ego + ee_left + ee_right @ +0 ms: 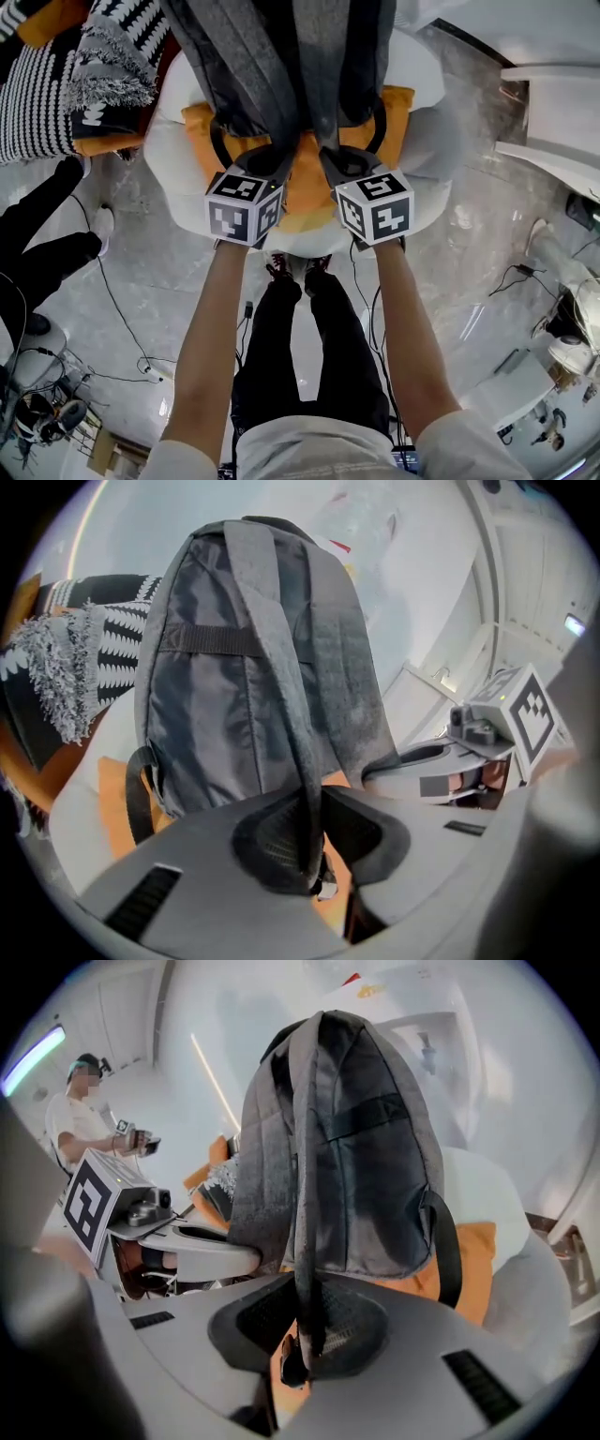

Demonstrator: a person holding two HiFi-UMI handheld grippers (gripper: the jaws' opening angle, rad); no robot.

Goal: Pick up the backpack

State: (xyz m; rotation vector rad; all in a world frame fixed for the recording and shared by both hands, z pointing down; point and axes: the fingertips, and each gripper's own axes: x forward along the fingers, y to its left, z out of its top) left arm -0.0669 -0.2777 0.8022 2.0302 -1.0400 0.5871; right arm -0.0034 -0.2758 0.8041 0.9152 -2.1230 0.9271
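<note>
A grey backpack (281, 56) stands with its back panel toward me on an orange cushion (305, 197) at the top of the head view. Its two shoulder straps run down to my grippers. My left gripper (272, 171) is shut on the left strap (292, 752), which passes between the dark pads (272, 841) in the left gripper view. My right gripper (339, 169) is shut on the right strap (305, 1241), pinched between its pads (352, 1321). The backpack (234, 686) fills the left gripper view, and the backpack (370, 1176) likewise fills the right one. The two grippers sit side by side, close together.
The cushion lies on a white rounded seat (173, 159). A black-and-white striped fringed cushion (56, 84) lies at the upper left. Another person's dark legs (42, 248) stand at the left. Cables (122, 323) trail over the marble floor. White furniture (553, 122) is at the right.
</note>
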